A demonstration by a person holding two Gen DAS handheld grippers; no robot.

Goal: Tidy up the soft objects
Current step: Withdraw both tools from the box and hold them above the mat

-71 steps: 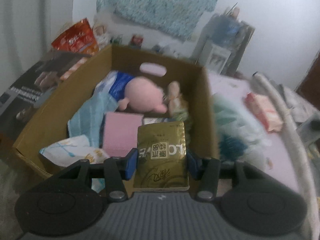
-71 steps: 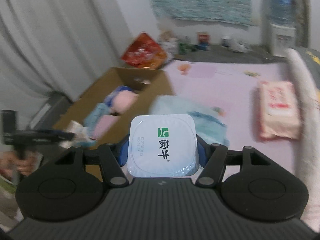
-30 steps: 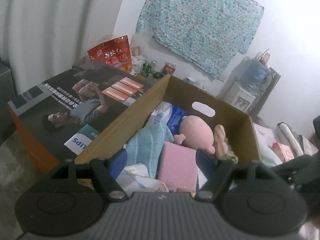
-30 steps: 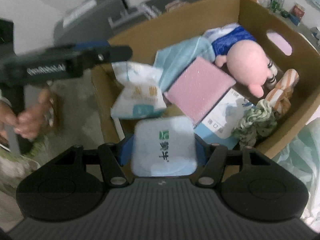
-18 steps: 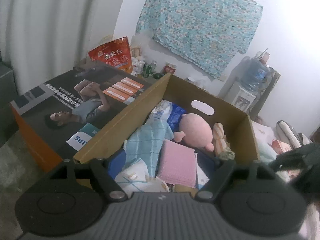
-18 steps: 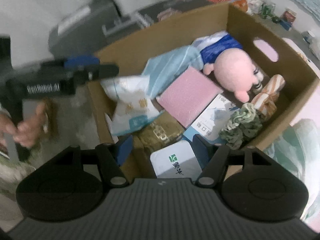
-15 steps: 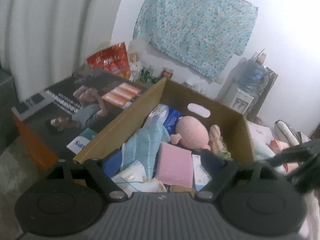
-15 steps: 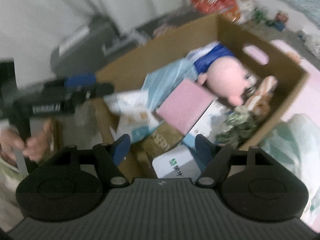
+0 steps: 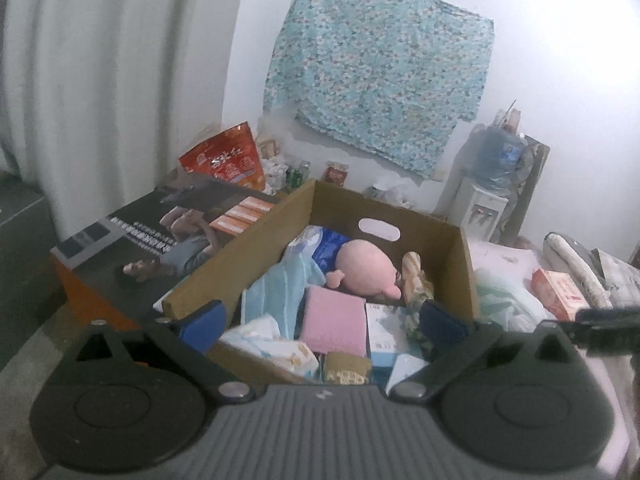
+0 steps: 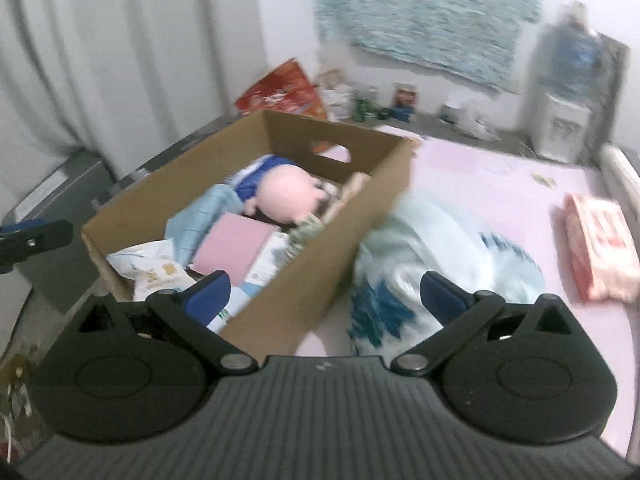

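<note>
White wall [image 9: 540,60], floral teal cloth [image 9: 376,84] hung on it. Pale curtain [image 9: 100,80] left. Water dispenser [image 9: 492,184] in corner. Pink bed [image 10: 500,184] right. Dim light.

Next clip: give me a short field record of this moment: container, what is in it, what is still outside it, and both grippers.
container: cardboard box, open top, handle cut-out in the far wall
inside: pink plush toy, pink pad, light blue cloth, white tissue pack, gold packet
outside: pink wipes pack and plastic bag on the pink bed surface
left gripper: jaws wide, just been opening, nothing between them
right gripper: jaws wide, just been opening, nothing held
</note>
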